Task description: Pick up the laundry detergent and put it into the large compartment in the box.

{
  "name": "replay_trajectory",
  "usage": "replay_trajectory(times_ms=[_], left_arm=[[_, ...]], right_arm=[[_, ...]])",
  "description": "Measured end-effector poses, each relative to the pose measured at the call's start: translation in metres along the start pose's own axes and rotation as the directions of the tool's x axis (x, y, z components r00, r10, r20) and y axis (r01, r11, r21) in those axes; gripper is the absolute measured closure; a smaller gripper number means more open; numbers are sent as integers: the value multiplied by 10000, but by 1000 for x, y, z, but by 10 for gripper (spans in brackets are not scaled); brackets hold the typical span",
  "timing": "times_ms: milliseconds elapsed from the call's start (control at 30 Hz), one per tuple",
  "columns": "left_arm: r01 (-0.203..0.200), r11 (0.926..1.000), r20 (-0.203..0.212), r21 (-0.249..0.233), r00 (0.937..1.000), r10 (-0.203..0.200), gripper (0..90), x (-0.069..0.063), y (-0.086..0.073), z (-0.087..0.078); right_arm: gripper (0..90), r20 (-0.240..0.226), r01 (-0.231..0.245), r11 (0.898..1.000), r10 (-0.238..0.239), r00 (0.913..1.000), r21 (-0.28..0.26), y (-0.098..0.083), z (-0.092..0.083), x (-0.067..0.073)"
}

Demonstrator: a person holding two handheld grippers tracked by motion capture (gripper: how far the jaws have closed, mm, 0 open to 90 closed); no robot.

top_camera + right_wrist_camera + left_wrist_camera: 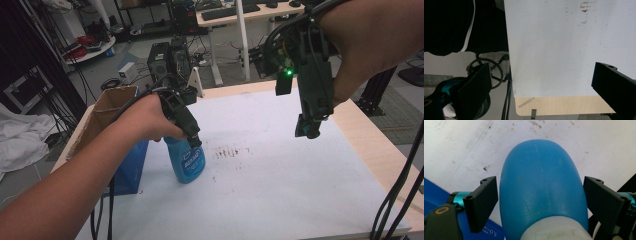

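Left tongs (194,141) sit over the top of a blue bottle (186,161), left of centre in the high view. The hand (145,120) and the black tong body hide the bottle's cap and neck; lower body and label show, label text too small to read.

Left gripper view: bottle (541,187) seen from above, a smooth rounded blue plastic shoulder with faint scuffs, running into a pale collar cut off at the bottom edge. It stands between the two flat black jaws. A sliver of gap shows at each side, so the jaws flank the bottle without pressing on it.

Bottle stands upright on the white surface (280,165), matte, with brown specks just right of the bottle. Bare wood edges the surface at the right. A blue box (131,167) stands just left of the bottle, mostly covered by the forearm; whether they touch cannot be told. A brown cardboard flap (107,107) rises behind the hand.

Right tongs (307,127) hang in the upper right of the high view, above the surface, pointing down. Right gripper view: jaws wide apart, nothing between them, one pad coarse and dark, both cut off by the frame.
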State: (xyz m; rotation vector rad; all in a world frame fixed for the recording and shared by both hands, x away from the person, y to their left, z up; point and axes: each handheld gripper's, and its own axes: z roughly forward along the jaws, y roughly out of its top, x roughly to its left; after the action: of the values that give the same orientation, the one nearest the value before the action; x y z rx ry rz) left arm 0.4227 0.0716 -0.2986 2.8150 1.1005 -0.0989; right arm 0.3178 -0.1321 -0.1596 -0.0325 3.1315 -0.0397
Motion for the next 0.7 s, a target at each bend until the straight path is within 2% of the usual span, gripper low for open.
replay_trajectory(times_ms=[167, 200, 333, 700], left_arm=[[73, 10000, -60, 42, 10000, -73, 168, 0, 0, 0], [54, 10000, -199, 70, 9998, -52, 185, 0, 1, -1], [25, 9999, -26, 124, 10000, -25, 218, -1, 1, -1], [-39, 9999, -134, 152, 9999, 41, 270, -2, 1, 0]], right_arm=[[21, 6, -28, 10000, 28, 10000, 31, -1, 0, 0], [21, 35, -24, 10000, 24, 10000, 21, -1, 0, 0], [21, 94, -30, 10000, 30, 10000, 9, -2, 0, 0], [21, 116, -13, 10000, 12, 9999, 66, -1, 1, 1]])
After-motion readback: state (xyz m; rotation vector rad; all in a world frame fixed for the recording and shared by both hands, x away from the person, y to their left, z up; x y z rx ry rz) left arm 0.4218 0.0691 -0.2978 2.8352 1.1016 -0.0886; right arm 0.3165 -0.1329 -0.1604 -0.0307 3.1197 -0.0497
